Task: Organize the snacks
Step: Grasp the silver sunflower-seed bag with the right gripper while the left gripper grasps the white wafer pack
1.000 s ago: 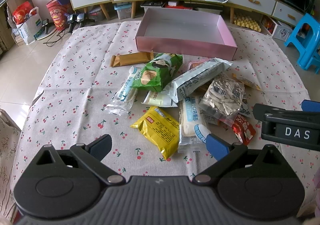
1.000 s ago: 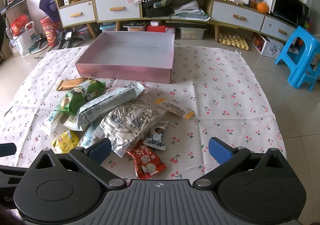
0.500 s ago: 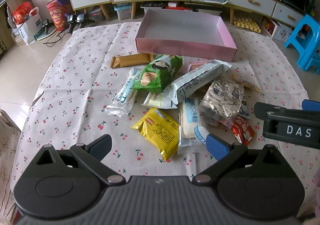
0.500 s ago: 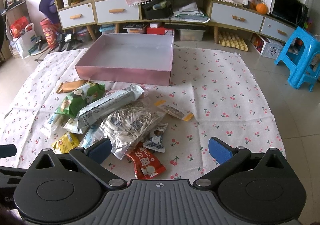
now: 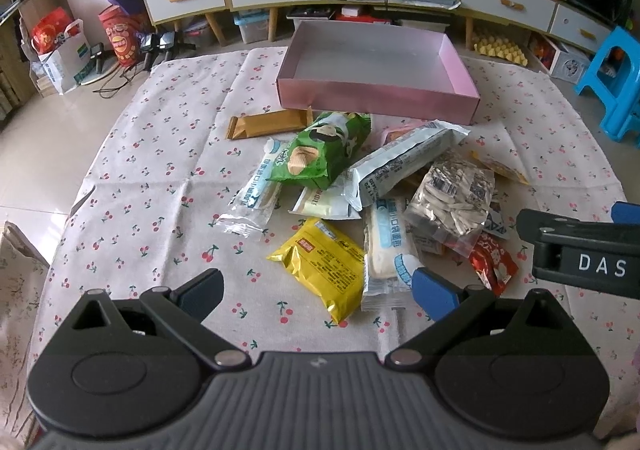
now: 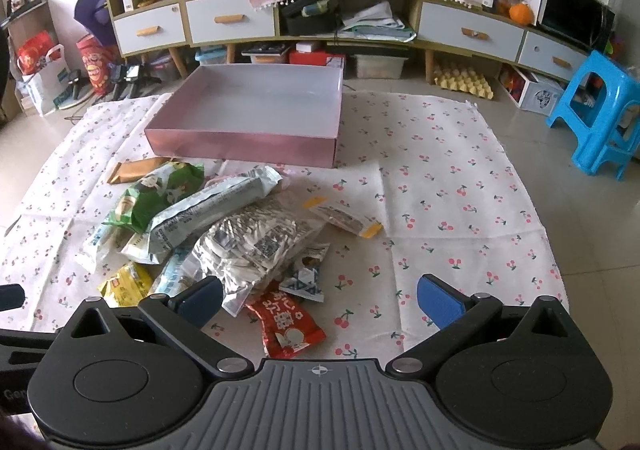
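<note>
Several snack packets lie in a heap on the cherry-print cloth (image 5: 160,177): a green chips bag (image 5: 324,153), a yellow packet (image 5: 320,266), a clear bag of sunflower seeds (image 6: 252,246), a red packet (image 6: 286,330), a brown bar (image 5: 268,123). Behind the heap stands an empty pink box (image 5: 376,99) (image 6: 248,143). My left gripper (image 5: 318,294) is open, low over the cloth, just in front of the yellow packet. My right gripper (image 6: 320,300) is open above the red packet, nothing between its fingers. It also shows at the right edge of the left wrist view.
A blue plastic stool (image 6: 596,109) stands on the tiled floor to the right of the cloth. Low cabinets with drawers (image 6: 228,21) line the back wall, bags (image 5: 60,53) sit at the far left. A small yellow-tipped packet (image 6: 346,219) lies apart, right of the heap.
Both grippers have drawn back slightly from the heap, so the box and packets sit a little farther up in each view. Nothing has been picked up.
</note>
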Action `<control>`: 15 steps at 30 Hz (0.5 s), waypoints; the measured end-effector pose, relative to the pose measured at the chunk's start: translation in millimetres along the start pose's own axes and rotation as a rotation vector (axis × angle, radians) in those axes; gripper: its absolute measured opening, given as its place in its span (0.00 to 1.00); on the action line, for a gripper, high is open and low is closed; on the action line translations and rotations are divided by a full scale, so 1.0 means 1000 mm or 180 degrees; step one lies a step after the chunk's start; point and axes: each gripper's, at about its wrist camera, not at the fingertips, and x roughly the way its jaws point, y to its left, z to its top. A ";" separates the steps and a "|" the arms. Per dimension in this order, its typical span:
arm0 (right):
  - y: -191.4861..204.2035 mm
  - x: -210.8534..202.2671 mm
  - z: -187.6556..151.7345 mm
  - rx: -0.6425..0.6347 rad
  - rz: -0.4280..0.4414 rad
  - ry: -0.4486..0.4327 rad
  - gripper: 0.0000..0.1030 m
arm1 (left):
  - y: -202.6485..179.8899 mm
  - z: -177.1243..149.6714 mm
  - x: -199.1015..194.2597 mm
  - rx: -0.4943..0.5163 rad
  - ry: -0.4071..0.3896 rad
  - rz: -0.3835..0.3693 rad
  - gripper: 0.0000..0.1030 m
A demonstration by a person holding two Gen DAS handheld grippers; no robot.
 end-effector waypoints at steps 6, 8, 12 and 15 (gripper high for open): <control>0.003 -0.002 0.004 -0.0064 0.0000 -0.0084 1.00 | 0.001 0.003 -0.001 0.0015 -0.0053 0.0022 0.98; 0.004 -0.003 0.008 -0.0093 -0.0039 -0.0133 1.00 | 0.002 0.007 -0.004 0.0041 -0.0136 0.0040 0.98; 0.003 -0.007 0.020 -0.0142 -0.0047 -0.0208 1.00 | 0.007 0.018 -0.006 0.0006 -0.0260 -0.0030 0.99; 0.002 -0.011 0.029 -0.0178 -0.0064 -0.0280 1.00 | 0.007 0.026 -0.004 0.0136 -0.0237 -0.0051 1.00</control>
